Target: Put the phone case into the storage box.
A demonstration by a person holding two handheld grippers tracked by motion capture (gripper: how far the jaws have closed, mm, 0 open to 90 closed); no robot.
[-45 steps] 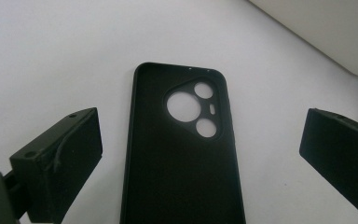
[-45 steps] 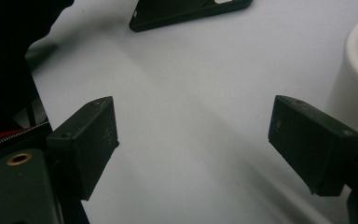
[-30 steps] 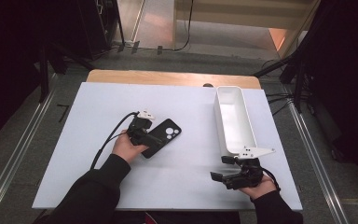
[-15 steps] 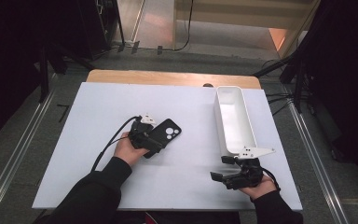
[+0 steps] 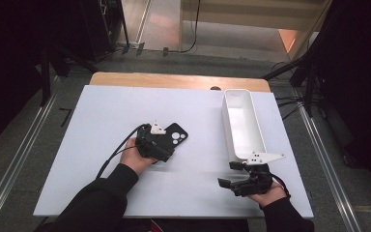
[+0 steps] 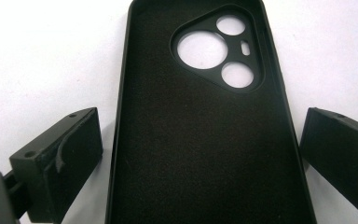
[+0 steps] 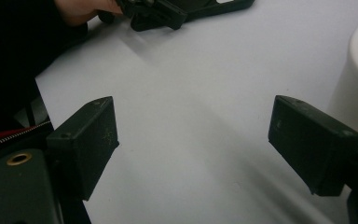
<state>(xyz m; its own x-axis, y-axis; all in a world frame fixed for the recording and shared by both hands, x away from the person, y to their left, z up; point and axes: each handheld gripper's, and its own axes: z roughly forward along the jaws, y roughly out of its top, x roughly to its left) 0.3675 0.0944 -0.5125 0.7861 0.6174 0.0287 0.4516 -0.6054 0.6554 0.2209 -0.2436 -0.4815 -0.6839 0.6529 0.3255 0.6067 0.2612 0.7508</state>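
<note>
the left gripper reaches forward from a dark-sleeved forearm that crosses in from the lower left, its jaws spread wide and pressing on nothing. the right gripper sits low near the front edge, pointing left, held in a bare hand, jaws also standing wide apart.

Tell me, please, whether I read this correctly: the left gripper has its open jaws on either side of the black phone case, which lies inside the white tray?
Not quite. The phone case lies on the white table, well apart from the tray, as the high view shows. The rest holds: the left gripper has its open jaws on either side of the case.
</note>
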